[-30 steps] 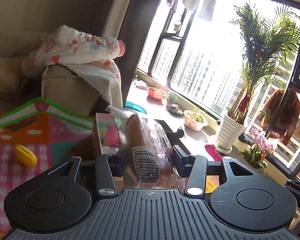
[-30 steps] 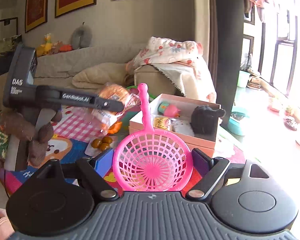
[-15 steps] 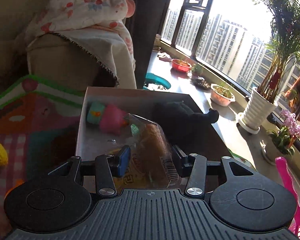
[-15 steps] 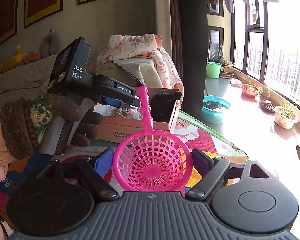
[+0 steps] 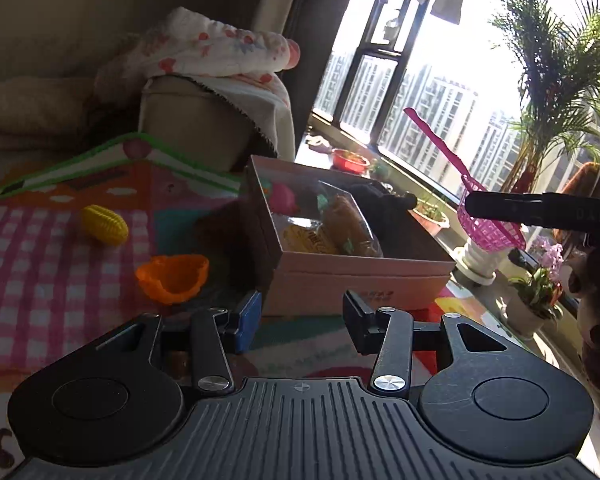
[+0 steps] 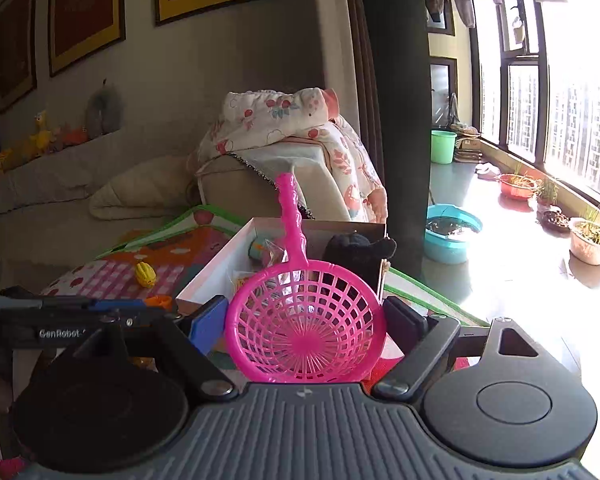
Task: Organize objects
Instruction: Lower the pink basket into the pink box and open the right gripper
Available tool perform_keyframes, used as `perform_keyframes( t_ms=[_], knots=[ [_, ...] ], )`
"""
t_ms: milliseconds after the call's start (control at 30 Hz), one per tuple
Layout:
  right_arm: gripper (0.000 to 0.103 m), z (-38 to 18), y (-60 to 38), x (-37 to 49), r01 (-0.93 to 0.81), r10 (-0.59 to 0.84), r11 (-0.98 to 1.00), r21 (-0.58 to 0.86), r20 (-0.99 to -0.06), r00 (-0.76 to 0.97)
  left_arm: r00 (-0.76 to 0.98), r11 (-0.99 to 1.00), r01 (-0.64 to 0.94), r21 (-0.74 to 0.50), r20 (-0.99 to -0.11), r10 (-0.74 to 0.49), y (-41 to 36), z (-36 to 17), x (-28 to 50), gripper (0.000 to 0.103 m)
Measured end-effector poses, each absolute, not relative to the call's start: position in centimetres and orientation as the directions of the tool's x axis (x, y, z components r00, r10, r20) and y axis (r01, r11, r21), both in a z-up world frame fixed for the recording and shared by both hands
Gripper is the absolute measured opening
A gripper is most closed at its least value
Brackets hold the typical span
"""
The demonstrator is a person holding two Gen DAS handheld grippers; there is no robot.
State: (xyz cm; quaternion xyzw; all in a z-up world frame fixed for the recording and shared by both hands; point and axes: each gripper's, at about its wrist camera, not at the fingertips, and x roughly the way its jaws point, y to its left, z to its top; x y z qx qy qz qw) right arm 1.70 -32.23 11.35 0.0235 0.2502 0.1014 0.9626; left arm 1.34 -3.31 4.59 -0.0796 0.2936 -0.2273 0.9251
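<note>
A pink cardboard box (image 5: 356, 276) stands on the play mat. In it lie a bagged loaf of bread (image 5: 348, 228), a black plush toy (image 5: 380, 204) and a pink toy (image 5: 282, 198). My left gripper (image 5: 302, 314) hovers just short of the box's front wall, open and empty. My right gripper (image 6: 306, 320) is shut on the bowl of a pink plastic strainer (image 6: 300, 336), whose handle stands upright. It is near the box (image 6: 208, 276), to its right, and the strainer (image 5: 488, 232) also shows in the left wrist view.
A yellow corn toy (image 5: 104, 225) and an orange mould (image 5: 172, 278) lie on the checked mat left of the box. Behind is a sofa arm with a flowered blanket (image 5: 220, 52). Plant pots (image 6: 592, 236) and a blue basin (image 6: 452, 232) are by the window.
The left gripper let go of the bread bag, which now lies in the box, and drew back, empty. The right gripper carried the strainer closer to the box.
</note>
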Motion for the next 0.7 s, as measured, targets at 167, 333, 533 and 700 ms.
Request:
perform_keyframes(
  t_ms=[167,333,533,700],
  knots=[
    [0.084,10.3,-30.9,9.0,-0.129,0.098,0.991,-0.02,-0.531,0.841,0.729,0.892,0.318,-0.321,-0.519,-0.446,-0.2,3.5,0.7,0.05],
    [0.084,7.1,-30.3,12.5,-0.131,0.067,0.989,-0.063,-0.598,0.799,0.736,0.898,0.274,-0.345,-0.526,-0.427,1.5,2.7,0.8,0.049],
    [0.09,5.7,-31.4,10.1,-0.126,0.109,0.992,0.018,-0.634,0.765,0.73,0.904,0.258,-0.341,-0.544,-0.414,1.7,1.8,0.9,0.049],
    [0.096,5.8,-32.2,6.7,-0.108,0.121,0.992,0.058,-0.61,0.783,0.729,0.909,0.265,-0.321,-0.551,-0.407,1.0,1.5,0.8,0.05]
  ],
)
